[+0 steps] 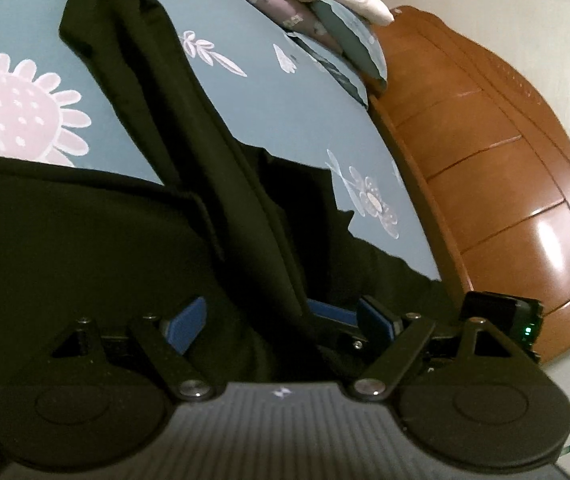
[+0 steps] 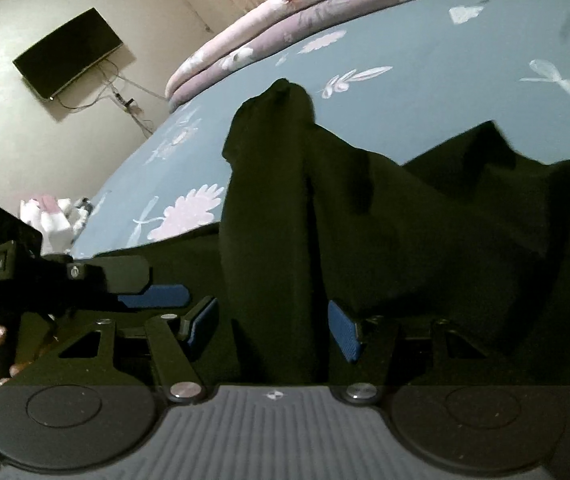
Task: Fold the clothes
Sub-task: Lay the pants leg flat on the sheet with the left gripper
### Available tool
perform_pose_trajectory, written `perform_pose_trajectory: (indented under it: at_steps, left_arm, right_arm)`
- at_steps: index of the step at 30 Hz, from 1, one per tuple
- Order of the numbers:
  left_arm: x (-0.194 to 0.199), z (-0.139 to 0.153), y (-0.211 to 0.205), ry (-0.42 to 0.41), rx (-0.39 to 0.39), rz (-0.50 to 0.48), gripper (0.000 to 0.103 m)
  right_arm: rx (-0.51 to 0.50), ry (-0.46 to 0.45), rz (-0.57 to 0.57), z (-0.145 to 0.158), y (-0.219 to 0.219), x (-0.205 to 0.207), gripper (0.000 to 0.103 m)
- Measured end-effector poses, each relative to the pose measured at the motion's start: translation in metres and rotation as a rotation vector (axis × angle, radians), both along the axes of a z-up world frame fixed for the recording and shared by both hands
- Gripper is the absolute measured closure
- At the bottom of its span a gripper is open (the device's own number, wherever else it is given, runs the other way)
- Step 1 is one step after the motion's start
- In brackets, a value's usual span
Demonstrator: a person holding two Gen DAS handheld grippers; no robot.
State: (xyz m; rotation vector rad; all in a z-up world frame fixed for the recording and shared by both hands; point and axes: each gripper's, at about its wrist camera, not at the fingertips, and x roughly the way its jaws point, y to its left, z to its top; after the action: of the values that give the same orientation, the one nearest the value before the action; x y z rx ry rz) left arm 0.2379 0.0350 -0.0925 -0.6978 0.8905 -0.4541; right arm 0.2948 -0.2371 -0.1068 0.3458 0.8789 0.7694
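My left gripper (image 1: pixel 281 320) has its blue pads wide apart with a ridge of the black garment (image 1: pixel 189 128) running up between them, not pinched; my right gripper (image 2: pixel 273 328) is the same, pads apart astride a raised fold of the black garment (image 2: pixel 405 220); the two grippers sit side by side at the near edge of the bedsheet (image 1: pixel 293 120); the garment stretches away across the sheet toward the quilts (image 2: pixel 285 28), one long narrow part lying flat, the rest rumpled; my guess is a grasp or a release, can't tell which; any fold needs both pads closed on cloth.
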Motion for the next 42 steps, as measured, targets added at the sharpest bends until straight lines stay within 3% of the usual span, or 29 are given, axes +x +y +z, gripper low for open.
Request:
perform_pose_trajectory:
  at_steps: [5,9,15,21,27,29,34,36,42]
  left_arm:
    - [0.012,-0.007,0.006,0.017,-0.080,-0.003,0.020]
    - [0.019,-0.014,0.008,0.036,-0.104,0.005,0.018]
    - [0.026,-0.025,0.013,0.046,-0.132,0.003,0.017]
    - [0.044,-0.030,0.024,0.017,-0.196,0.047,0.018]
    - [0.063,-0.033,0.026,-0.008,-0.237,0.070,0.020]
    - [0.069,-0.033,0.022,-0.025,-0.222,0.061,0.024]
    - [0.082,-0.042,0.017,-0.008,-0.190,0.073,0.063]
    - [0.082,-0.040,0.017,-0.010,-0.141,0.094,0.086]
    - [0.071,0.005,0.009,-0.174,-0.044,0.110,0.093]
  right_arm:
    - [0.062,0.013,0.097,0.004,0.018,0.006,0.038]
    - [0.071,-0.052,0.224,0.020,0.039,-0.018,0.036]
    - [-0.014,-0.064,0.341,0.023,0.063,-0.050,0.033]
    - [-0.019,-0.060,0.317,0.027,0.051,-0.069,0.033]
    - [0.012,-0.092,0.216,0.041,0.016,-0.097,0.033]
    - [0.027,-0.106,0.174,0.046,0.004,-0.110,0.033]
    - [0.077,-0.128,0.079,0.059,-0.034,-0.141,0.033]
    - [0.070,-0.136,0.053,0.062,-0.045,-0.150,0.033]
    - [0.077,-0.145,-0.010,0.063,-0.064,-0.158,0.033]
